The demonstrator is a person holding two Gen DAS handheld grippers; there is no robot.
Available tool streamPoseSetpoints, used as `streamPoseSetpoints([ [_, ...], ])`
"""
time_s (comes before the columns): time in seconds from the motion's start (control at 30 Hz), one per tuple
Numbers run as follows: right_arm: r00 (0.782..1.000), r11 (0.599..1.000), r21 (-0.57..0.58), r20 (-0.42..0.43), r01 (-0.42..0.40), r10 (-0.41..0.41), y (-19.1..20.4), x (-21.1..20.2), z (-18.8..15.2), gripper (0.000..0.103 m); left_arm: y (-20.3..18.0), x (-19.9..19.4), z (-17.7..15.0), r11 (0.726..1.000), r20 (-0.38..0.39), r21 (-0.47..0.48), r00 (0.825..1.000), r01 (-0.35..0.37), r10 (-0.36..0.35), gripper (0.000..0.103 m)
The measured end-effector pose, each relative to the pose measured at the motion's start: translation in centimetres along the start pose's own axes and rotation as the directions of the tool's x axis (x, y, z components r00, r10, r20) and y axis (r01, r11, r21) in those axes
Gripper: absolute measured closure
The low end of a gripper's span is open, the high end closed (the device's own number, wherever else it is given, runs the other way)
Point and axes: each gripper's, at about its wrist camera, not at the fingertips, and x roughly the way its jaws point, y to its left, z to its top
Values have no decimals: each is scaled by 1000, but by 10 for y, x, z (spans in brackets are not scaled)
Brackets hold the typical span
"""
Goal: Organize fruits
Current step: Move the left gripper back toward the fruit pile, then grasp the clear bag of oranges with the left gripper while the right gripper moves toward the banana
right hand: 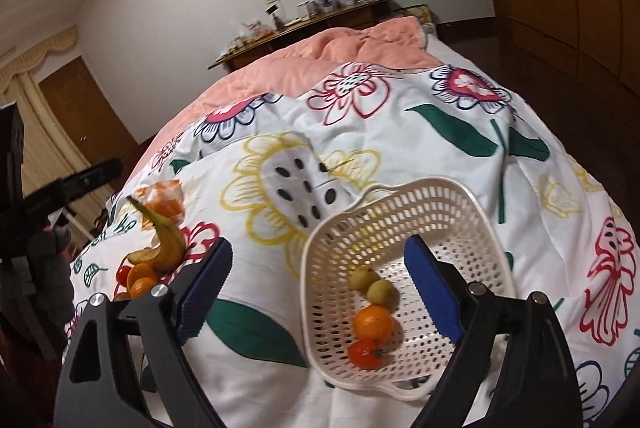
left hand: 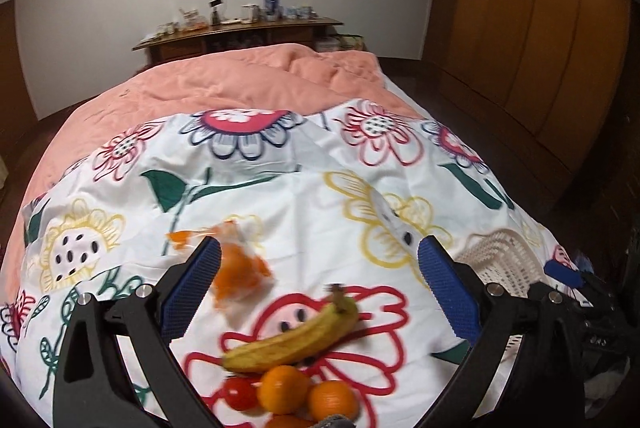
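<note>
Four fruits lie inside the white basket [right hand: 400, 224] on the bedspread [right hand: 460, 115].

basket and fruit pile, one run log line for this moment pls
left gripper: open, over banana | right gripper: open, over white basket | in basket: orange, tomato, two green fruits

Below the left jaws, an orange fruit [left hand: 289, 421] is cut off by the edge; the bag [left hand: 240, 268] between them is blurred.
</note>
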Motion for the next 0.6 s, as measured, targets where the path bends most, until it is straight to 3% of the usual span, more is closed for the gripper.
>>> streamPoseSetpoints([
  [0.3, 996, 997, -45, -63, -60, 58, 33, 15, 3, 16, 52, -3, 2, 992, -8, -110, 998, -65, 64, 3],
  [0.6, 988, 991, -89, -126, -105, 93, 62, 29, -5, 16, 85, 8, -9, 977, -66, -184, 993, -104, 93, 3],
])
